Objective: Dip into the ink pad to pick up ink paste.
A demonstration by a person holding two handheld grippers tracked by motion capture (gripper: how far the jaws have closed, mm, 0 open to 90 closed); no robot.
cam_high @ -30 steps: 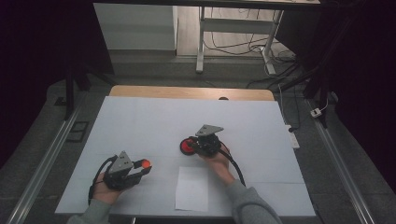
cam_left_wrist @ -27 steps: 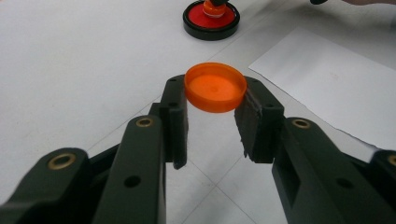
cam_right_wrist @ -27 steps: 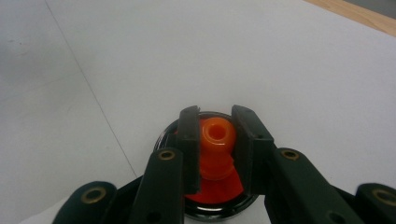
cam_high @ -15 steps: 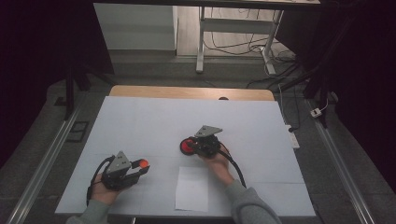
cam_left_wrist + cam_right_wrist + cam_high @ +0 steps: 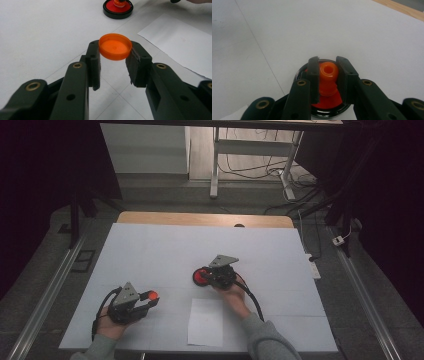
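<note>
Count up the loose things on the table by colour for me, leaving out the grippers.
Orange: 2, the cap and the knobbed stamp
Red and black: 1, the round ink pad
White: 1, the paper sheet
Total: 4

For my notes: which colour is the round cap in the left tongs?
Orange cap, clearest in the left gripper view.

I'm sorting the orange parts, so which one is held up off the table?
The flat orange cap, clamped in the left gripper. The other, the orange knobbed piece in the right gripper, sits on the red-and-black disc.
</note>
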